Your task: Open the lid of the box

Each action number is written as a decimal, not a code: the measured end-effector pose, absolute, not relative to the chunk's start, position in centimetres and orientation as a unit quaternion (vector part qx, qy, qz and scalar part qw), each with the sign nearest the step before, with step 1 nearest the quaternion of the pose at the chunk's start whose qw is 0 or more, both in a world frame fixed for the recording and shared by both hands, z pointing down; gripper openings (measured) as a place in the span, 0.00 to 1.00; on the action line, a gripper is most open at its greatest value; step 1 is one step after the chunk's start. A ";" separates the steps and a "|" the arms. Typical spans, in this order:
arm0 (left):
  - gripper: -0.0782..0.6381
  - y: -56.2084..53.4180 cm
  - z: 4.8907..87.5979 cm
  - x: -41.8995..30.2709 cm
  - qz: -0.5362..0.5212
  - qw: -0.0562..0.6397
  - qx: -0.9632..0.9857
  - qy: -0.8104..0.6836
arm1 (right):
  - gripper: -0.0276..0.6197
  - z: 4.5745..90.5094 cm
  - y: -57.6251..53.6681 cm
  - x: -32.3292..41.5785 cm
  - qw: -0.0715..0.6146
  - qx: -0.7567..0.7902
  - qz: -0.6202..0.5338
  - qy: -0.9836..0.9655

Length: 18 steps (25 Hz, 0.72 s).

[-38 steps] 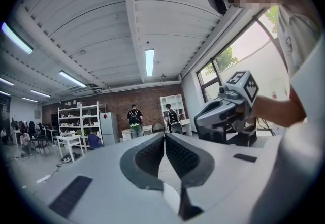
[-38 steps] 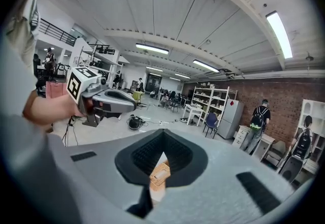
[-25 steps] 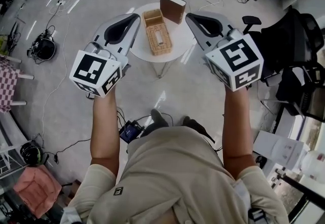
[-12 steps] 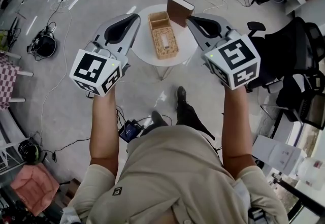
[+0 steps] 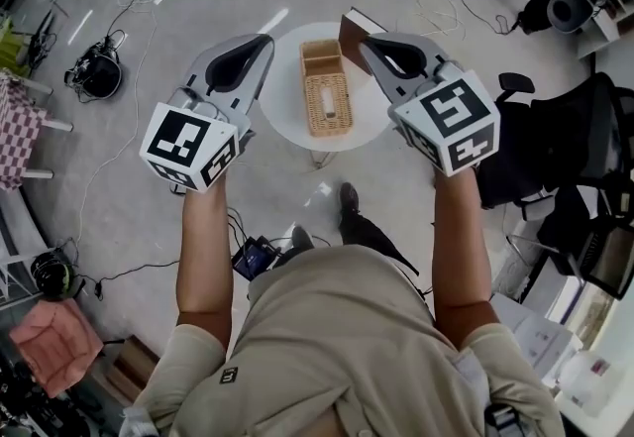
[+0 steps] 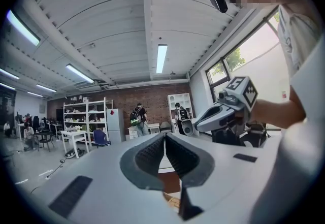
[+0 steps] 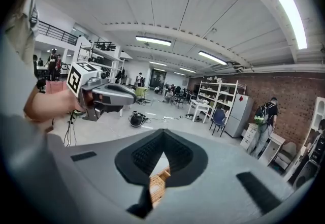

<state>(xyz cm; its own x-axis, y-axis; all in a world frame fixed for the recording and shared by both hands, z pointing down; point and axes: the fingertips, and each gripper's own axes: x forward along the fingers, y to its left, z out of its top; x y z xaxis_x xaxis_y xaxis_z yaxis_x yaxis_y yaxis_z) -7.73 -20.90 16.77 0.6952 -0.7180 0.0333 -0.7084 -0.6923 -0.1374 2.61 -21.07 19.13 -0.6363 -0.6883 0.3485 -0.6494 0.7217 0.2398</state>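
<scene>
Jaws closed: left gripper [image 5: 267,39], right gripper [image 5: 365,42] | wicker box [image 5: 327,93] on table [image 5: 287,106]

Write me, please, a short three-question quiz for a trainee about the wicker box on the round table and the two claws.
1. True or false: the wicker box stands on the round white table.
2. Choose one. The left claw and the right claw are: A) both shut and empty; B) both wide open; C) both shut on the box.
3. Fill the gap: in the head view the box shows ___ the two claws.

Key: 1 true. 2 A. 3 between.
</scene>
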 end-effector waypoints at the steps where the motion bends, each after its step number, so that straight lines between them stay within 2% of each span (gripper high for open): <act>1: 0.13 -21.3 17.0 -7.5 -0.043 0.055 -0.917 0.393 | 0.03 19.4 -21.6 2.9 0.213 0.366 -0.045 -0.905; 18: 0.13 -28.4 24.3 -5.9 -0.073 0.003 -0.899 0.432 | 0.03 26.5 -29.4 4.8 0.236 0.323 -0.008 -0.916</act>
<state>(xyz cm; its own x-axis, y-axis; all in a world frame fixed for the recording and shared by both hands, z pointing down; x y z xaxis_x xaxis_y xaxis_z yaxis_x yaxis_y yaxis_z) -5.88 -28.41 24.32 0.6163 -0.7769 0.1291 -0.7759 -0.6271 -0.0694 4.83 -29.43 26.49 -0.6794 -0.5960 0.4280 -0.5881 0.7911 0.1680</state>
